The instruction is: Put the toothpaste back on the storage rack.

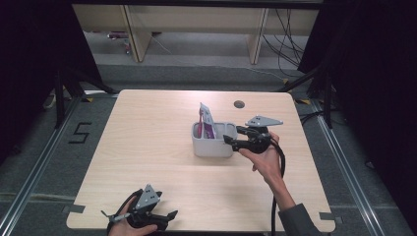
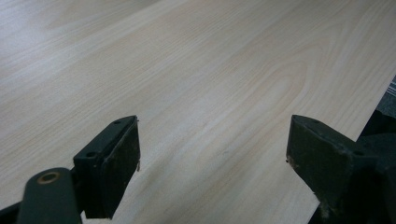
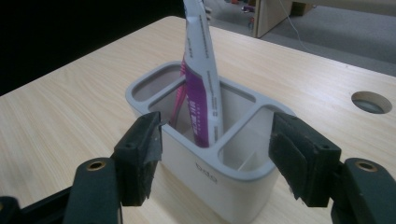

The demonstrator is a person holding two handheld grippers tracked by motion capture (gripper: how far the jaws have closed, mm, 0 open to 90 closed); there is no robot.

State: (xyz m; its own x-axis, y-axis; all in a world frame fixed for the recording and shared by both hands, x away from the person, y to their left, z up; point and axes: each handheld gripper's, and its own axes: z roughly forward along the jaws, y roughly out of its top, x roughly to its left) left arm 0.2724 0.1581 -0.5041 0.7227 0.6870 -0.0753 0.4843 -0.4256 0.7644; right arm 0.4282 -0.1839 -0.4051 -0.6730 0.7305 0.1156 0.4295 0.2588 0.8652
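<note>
Grey plastic holder (image 1: 212,146) is stood mid-bench so the purple-and-white tube (image 1: 206,123) is kept upright inside. Just beside the holder, the right hand-held gripper (image 1: 235,135) is held released, nothing pinched; well away from it, the left hand-held gripper (image 1: 169,215) is rested open too.

In the right gripper view the top of the tube (image 3: 201,79) is cut off by the upper edge of the frame, and its foot is hidden inside the grey holder (image 3: 205,175), whose embossed lettering is too small to read. In the high view the print on the tube (image 1: 206,123) is too small to tell. At the bottom left of the high view, the left gripper (image 1: 164,216) is partly cut off by the lower edge.
</note>
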